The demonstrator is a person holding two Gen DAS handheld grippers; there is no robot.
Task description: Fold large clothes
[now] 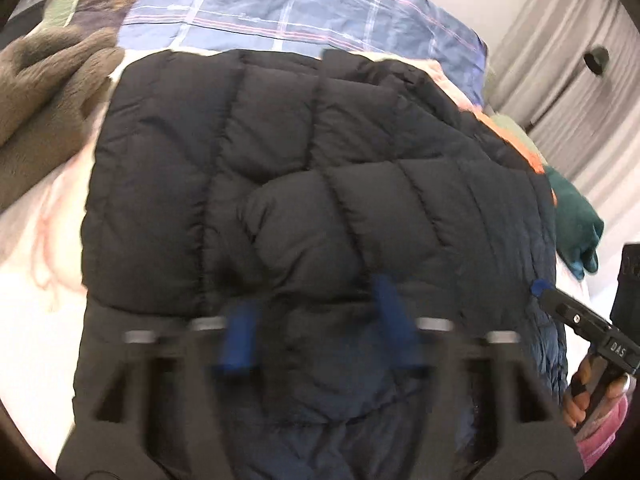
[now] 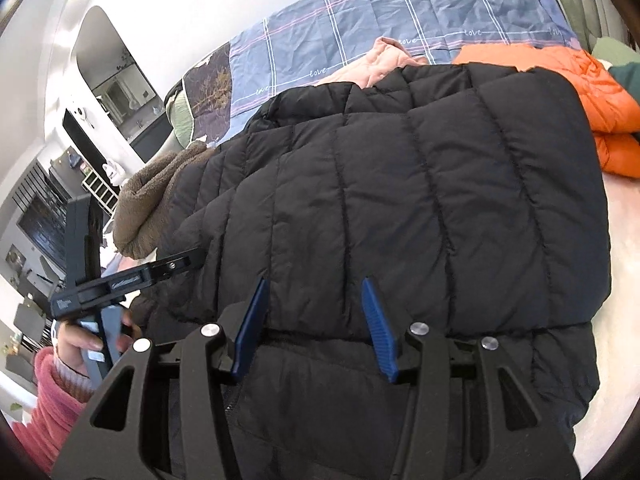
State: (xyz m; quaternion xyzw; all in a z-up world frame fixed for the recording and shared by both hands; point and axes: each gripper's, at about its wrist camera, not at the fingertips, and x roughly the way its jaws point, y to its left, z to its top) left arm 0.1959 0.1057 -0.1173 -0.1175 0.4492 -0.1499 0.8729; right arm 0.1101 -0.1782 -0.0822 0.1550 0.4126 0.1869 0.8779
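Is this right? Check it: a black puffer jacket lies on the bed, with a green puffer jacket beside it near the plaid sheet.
Not quite. The black puffer jacket does lie on the bed, but the puffer jacket beside it is orange, not green. The right wrist view shows it next to the plaid sheet.

"love" repeated on plaid bedsheet (image 2: 400, 20); "DAS" on right tool (image 1: 536, 288).

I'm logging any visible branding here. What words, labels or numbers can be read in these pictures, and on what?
"love": repeated in white script along the stripes of the blue plaid sheet.
"DAS": on the right gripper body.
Marking on the left gripper body: too blurred to read.
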